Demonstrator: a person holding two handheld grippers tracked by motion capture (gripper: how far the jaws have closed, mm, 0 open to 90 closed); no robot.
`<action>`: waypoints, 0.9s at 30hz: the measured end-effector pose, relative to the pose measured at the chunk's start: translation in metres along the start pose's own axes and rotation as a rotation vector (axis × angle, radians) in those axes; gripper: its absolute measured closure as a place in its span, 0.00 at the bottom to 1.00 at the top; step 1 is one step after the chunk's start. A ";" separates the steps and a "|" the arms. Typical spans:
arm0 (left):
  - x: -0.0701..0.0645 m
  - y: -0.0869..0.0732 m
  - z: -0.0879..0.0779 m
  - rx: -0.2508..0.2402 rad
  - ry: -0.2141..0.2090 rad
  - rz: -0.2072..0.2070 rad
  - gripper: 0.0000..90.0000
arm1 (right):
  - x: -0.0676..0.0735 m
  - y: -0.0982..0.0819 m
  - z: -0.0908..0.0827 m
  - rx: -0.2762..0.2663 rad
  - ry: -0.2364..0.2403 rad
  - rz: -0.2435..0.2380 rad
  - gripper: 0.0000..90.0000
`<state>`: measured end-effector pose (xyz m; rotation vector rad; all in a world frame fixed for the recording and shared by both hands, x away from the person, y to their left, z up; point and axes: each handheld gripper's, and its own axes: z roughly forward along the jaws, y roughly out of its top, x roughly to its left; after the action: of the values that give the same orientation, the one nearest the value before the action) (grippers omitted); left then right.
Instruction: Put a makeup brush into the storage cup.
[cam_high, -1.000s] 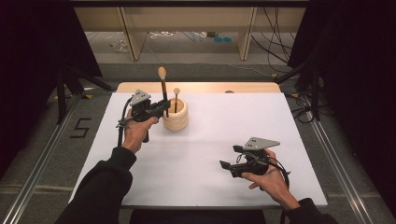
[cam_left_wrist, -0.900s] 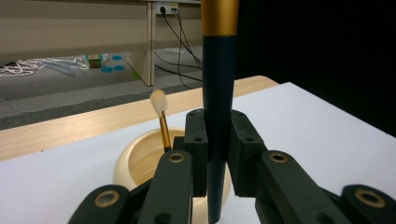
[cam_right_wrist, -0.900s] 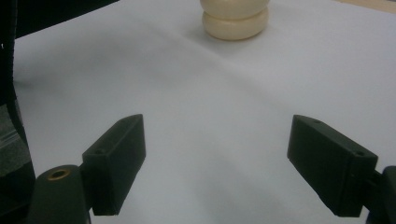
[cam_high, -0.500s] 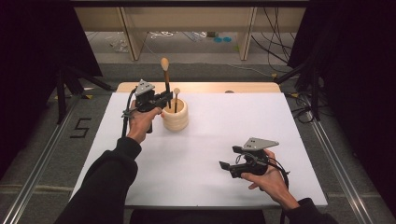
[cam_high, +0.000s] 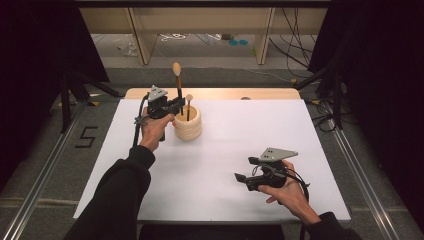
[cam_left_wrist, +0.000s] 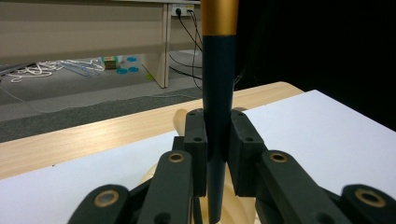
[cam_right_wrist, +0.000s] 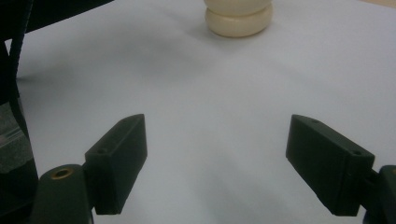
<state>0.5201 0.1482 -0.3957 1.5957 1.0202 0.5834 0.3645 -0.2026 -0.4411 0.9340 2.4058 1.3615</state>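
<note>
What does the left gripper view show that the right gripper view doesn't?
Left gripper view: the left hand-held gripper shut on a dark utensil handle with a golden upper part, and floor cables beyond the table. Right gripper view: the right hand-held gripper, jaws wide apart with nothing between them. Both: the cream wooden holder and the white table cover.

— Item one, left side?
— Left gripper (cam_high: 176, 104), clamped on a dark-handled spoon (cam_high: 177, 80), upright, wooden bowl uppermost, above the cream holder (cam_high: 188, 121).

— Holder contents?
— One further utensil (cam_high: 188, 104) standing inside; its type is hard to tell.

— Item two?
— Right gripper (cam_high: 241, 178), jaws apart, low over the white table (cam_high: 220, 165), well apart from the holder.
</note>
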 end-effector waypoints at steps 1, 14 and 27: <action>0.000 -0.001 0.001 0.002 0.003 0.003 0.88 | 0.000 0.000 0.000 0.002 0.001 0.001 0.24; 0.003 -0.012 0.010 0.025 0.015 0.001 0.88 | -0.001 0.000 0.000 0.006 0.002 -0.001 0.24; 0.003 -0.027 0.017 0.058 0.025 -0.014 0.76 | 0.000 0.000 0.000 0.005 0.008 0.000 0.24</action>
<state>0.5266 0.1427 -0.4260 1.6340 1.0748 0.5695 0.3648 -0.2024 -0.4413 0.9323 2.4162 1.3617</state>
